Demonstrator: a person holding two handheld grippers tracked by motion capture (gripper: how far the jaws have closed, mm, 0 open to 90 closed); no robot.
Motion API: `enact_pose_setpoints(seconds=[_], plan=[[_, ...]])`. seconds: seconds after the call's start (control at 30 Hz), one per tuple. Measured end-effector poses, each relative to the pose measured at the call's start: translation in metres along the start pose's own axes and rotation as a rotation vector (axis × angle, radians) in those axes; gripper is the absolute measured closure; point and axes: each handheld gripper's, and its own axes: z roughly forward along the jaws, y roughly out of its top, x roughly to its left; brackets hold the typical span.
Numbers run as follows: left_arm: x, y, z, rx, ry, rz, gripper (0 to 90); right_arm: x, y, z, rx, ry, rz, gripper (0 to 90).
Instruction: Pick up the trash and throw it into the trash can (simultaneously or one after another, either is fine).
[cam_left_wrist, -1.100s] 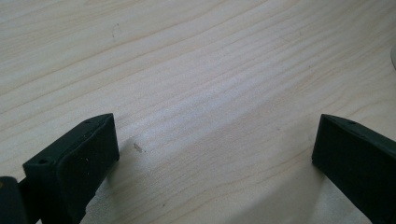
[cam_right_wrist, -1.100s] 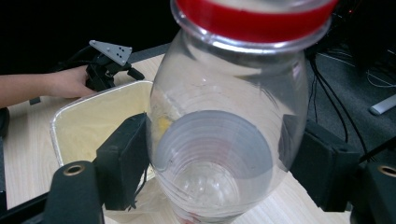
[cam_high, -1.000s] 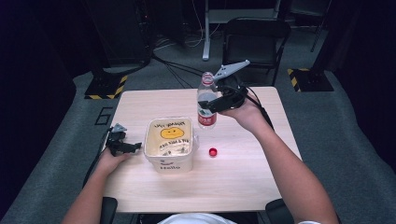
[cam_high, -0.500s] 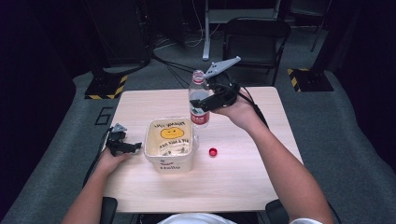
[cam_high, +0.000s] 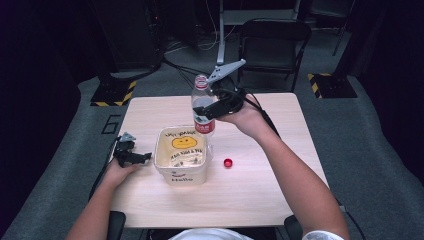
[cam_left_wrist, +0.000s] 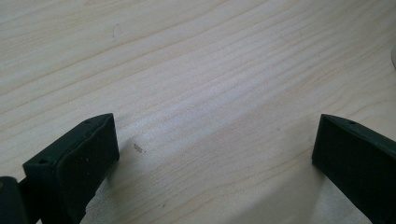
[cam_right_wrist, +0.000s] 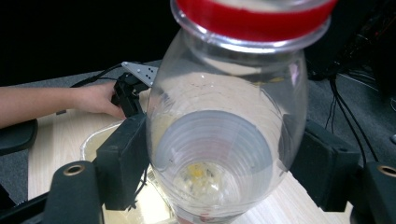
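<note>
Your left gripper (cam_high: 143, 158) rests on the table (cam_high: 280, 195) with its jaws spread wide and nothing but bare wood between them. Just to its right stands the square tub (cam_high: 181, 155) with the smiley face. Beyond the tub's far right corner, your right gripper (cam_high: 202, 112) is clamped on the clear bottle (cam_high: 202, 106), a jaw pressed against each side, holding it upright and uncapped above the tub's edge. The red cap (cam_high: 228, 162) lies on the table below that gripper, just right of the tub.
</note>
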Motion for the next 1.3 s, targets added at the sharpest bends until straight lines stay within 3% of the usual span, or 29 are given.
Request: enact_pose_setpoints(seconds=[0.4,1.3], plan=[[0.0,0.0,0.0,0.0,0.0,0.0,0.1,0.008,0.003,0.023,-0.012,0.043,-0.006,25.2],[0.0,0.0,0.0,0.0,0.0,0.0,0.1,0.02,-0.009,0.066,0.038,0.037,-0.028,25.2]])
